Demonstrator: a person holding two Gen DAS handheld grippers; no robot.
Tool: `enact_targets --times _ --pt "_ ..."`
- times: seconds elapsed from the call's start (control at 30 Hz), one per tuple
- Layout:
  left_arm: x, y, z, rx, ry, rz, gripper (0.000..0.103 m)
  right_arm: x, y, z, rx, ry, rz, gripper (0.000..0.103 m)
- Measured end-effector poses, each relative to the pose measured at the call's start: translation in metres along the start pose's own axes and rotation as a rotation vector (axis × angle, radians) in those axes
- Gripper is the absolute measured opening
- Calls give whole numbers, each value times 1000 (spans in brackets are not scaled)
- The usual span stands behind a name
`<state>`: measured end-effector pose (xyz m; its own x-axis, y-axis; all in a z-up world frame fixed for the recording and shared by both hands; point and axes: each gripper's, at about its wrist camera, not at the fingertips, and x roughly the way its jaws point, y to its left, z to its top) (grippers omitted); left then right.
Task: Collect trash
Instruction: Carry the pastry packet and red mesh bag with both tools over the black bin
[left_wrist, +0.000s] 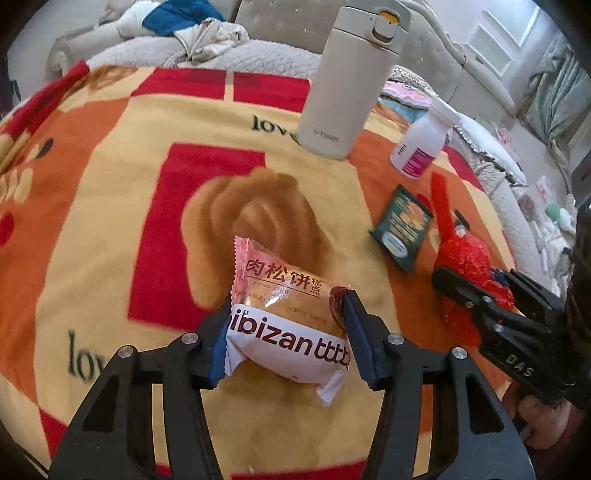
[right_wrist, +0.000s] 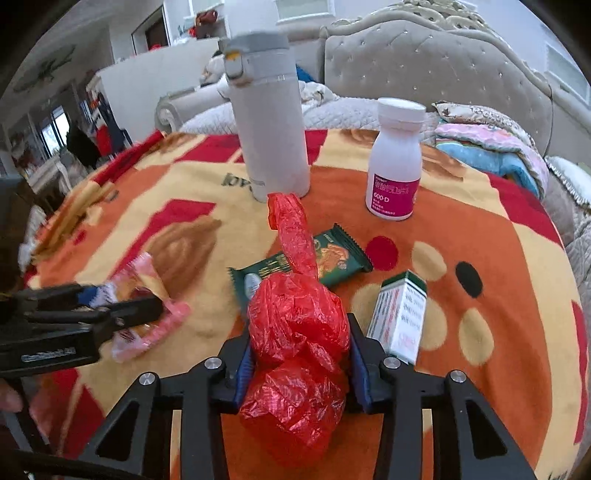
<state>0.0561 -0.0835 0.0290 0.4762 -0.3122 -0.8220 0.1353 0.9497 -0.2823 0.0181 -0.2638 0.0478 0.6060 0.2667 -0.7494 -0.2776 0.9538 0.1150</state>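
Note:
A pink and white pastry packet (left_wrist: 291, 332) lies on the patterned blanket (left_wrist: 110, 184), and my left gripper (left_wrist: 287, 302) is shut on it, a blue pad pressing each side. The same packet (right_wrist: 147, 325) shows blurred at the left of the right wrist view, inside the left gripper (right_wrist: 122, 295). My right gripper (right_wrist: 299, 326) is shut on a crumpled red plastic bag (right_wrist: 295, 369), whose twisted tail stands upward. From the left wrist view the red bag (left_wrist: 465, 254) and right gripper (left_wrist: 476, 277) are at the right. A green snack wrapper (right_wrist: 332, 258) lies flat just behind the bag.
A tall white thermos (right_wrist: 266, 122) and a white pill bottle (right_wrist: 397, 166) with a pink label stand at the far side of the blanket. A small white and green box (right_wrist: 400, 314) stands right beside my right gripper. A padded headboard (right_wrist: 424, 62) and folded bedding (right_wrist: 491, 147) lie behind.

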Motion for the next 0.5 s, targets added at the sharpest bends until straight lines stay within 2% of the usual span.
enact_targets --times 0.27,0.5 --pt "-35 -27 -40 42 -15 -52 50 -58 4 -40 30 -4 50 42" --pt "-59 -68 -79 126 -50 -57 50 -96 -2 -83 49 7 11 42"
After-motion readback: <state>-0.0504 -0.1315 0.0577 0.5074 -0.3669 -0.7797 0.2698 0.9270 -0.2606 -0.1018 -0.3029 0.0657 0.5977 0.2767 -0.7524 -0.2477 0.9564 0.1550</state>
